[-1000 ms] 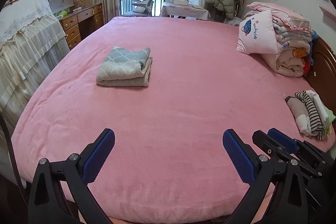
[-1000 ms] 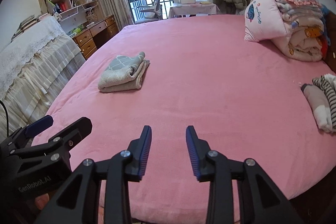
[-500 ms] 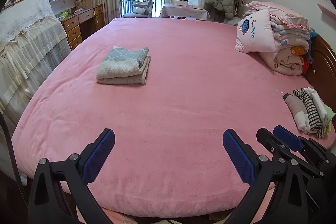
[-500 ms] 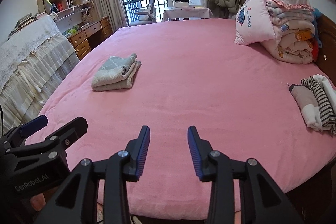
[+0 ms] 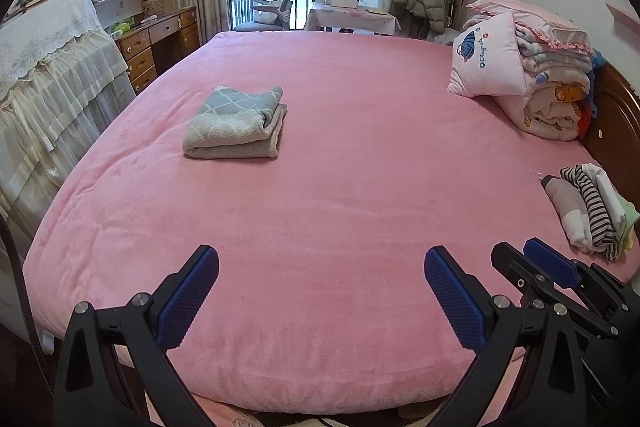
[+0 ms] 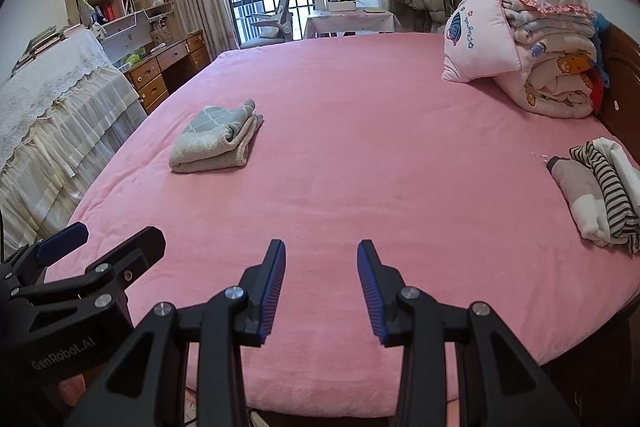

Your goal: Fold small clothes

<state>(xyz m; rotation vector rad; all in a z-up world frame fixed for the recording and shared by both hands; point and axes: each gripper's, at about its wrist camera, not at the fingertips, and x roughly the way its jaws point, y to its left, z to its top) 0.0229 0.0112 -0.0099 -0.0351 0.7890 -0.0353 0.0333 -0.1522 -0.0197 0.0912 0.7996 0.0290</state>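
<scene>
Left wrist view: left gripper (image 5: 320, 291) hangs over the near edge of the pink bed (image 5: 340, 211), jaws spread wide, nothing btwn the blue pads. The right gripper (image 5: 532, 263) pokes in at lower right, just beside it. Folded grey diamond-pattern garment (image 5: 236, 125) sits neat on the left-middle of the bed, well apart from both tools. Near the right edge, by the wooden headboard (image 5: 616, 131), lies a small clothes pile (image 5: 590, 209): grey/white piece, striped piece, white and pale green ones, bunched loosely side by side. Stack of quilts w/ a pink pillow (image 5: 524, 75) at far right. Right wrist view: right gripper (image 6: 321, 287) also over the near edge, jaws partway apart, narrower than the left's, empty. Left gripper (image 6: 100, 243) shows at lower left. Same grey garment (image 6: 216, 139) on the left-middle; clothes pile (image 6: 600, 195) at the right edge, closer to this tool than the other. Progress, as I read it: one item looks done and set aside; the pile looks like what's left, so prob. early to mid task. Neither tool holds cloth, so next up is likely fetching a piece from the pile to the open middle of the bed.
</scene>
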